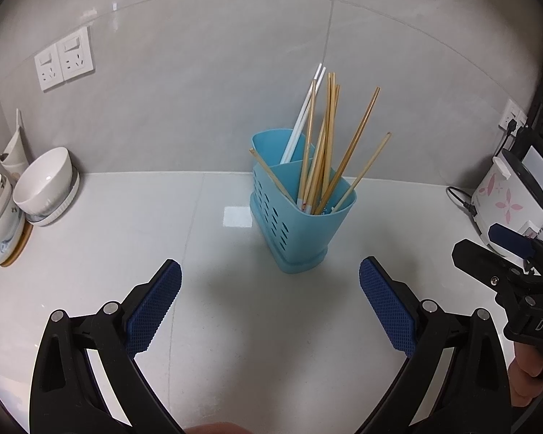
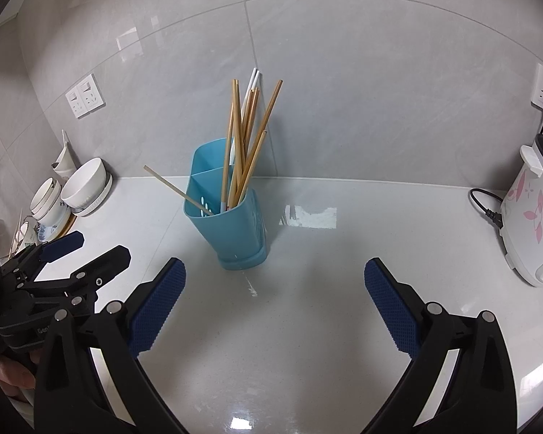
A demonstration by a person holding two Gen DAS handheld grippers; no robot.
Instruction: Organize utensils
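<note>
A light blue perforated utensil holder (image 1: 300, 217) (image 2: 231, 228) stands upright on the white counter, ahead of both grippers. Several wooden chopsticks (image 1: 325, 144) (image 2: 240, 144) stick up out of its nearer compartment, and one wooden chopstick (image 2: 177, 190) leans far out to the left. A pair of white chopsticks (image 1: 302, 123) rests in the rear compartment. My left gripper (image 1: 269, 271) (image 2: 97, 247) is open and holds nothing, a short way before the holder. My right gripper (image 2: 274, 267) (image 1: 488, 244) is open too, with nothing between its fingers.
Stacked white bowls (image 1: 43, 181) (image 2: 85, 181) and plates sit at the left against the wall. A white rice cooker (image 1: 510, 199) (image 2: 528, 217) with a black cable stands at the right. Wall sockets (image 1: 63, 59) are on the grey tiled wall.
</note>
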